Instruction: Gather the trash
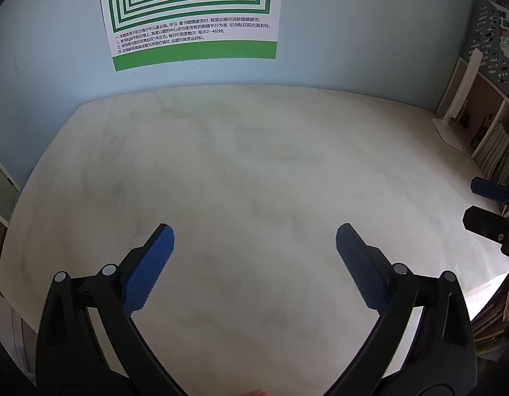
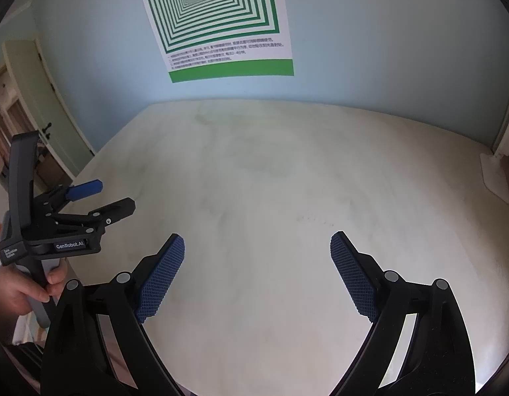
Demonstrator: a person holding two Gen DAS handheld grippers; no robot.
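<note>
No trash shows in either view. My left gripper (image 1: 254, 234) hangs open over the pale table top (image 1: 247, 171), its blue pads wide apart with nothing between them. My right gripper (image 2: 257, 241) is open too, above the same table top (image 2: 271, 171), and holds nothing. In the right wrist view the left gripper (image 2: 112, 194) appears at the left edge, held by a person's hand (image 2: 19, 290), its jaws spread. The right gripper's fingertips (image 1: 485, 191) poke in at the right edge of the left wrist view.
A green-and-white poster (image 1: 191, 10) hangs on the blue wall behind the table. A white lamp base (image 1: 447, 128) stands at the table's back right, by shelves of books (image 1: 498, 155). A door (image 2: 53, 109) is off to the left.
</note>
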